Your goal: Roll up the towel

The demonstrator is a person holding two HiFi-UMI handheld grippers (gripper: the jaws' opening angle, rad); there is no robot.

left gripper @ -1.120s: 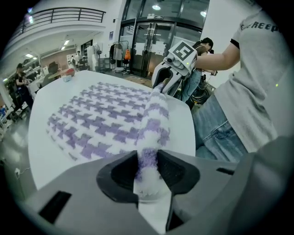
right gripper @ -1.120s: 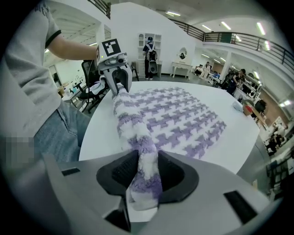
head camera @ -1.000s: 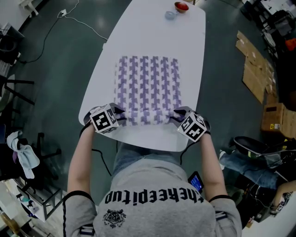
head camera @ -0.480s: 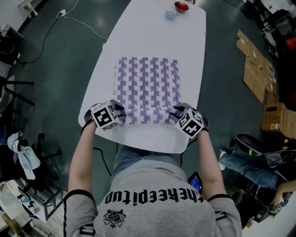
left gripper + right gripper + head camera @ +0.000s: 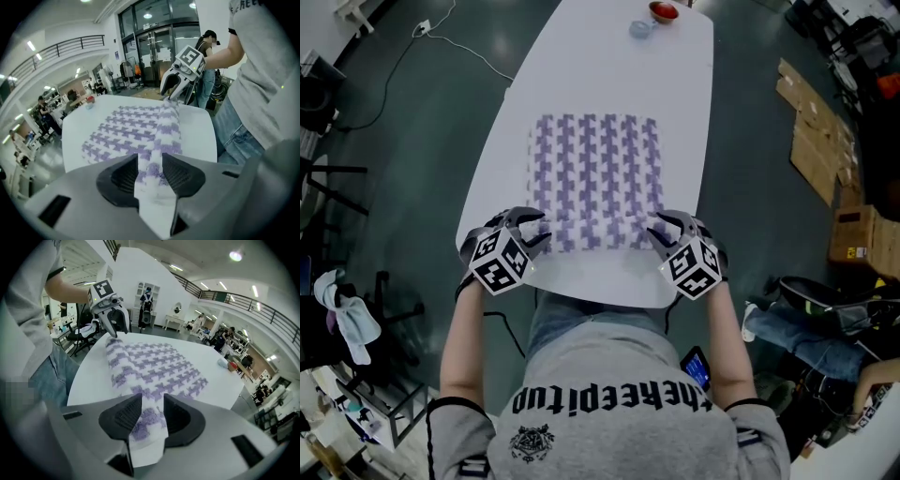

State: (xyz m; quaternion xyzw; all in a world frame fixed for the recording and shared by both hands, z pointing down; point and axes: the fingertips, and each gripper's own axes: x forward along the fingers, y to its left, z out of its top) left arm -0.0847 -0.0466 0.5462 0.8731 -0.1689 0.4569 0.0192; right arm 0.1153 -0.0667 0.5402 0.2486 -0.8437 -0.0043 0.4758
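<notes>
table [image 5: 609, 66]: towel [image 5: 595, 173] in right gripper [image 5: 660, 232], left gripper [image 5: 532, 231], jaws just widened.

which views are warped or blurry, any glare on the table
Head view: sharp and evenly lit, white table bright but without hotspots, towel pattern crisp. Left gripper view: heavy fisheye bending, black corners, towel end nearest the lens soft. Right gripper view: same fisheye and dark corners, glaring ceiling lamps.

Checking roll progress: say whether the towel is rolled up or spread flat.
Mostly spread: the towel lies flat on the table, only its near edge bunched into a thin roll.
</notes>
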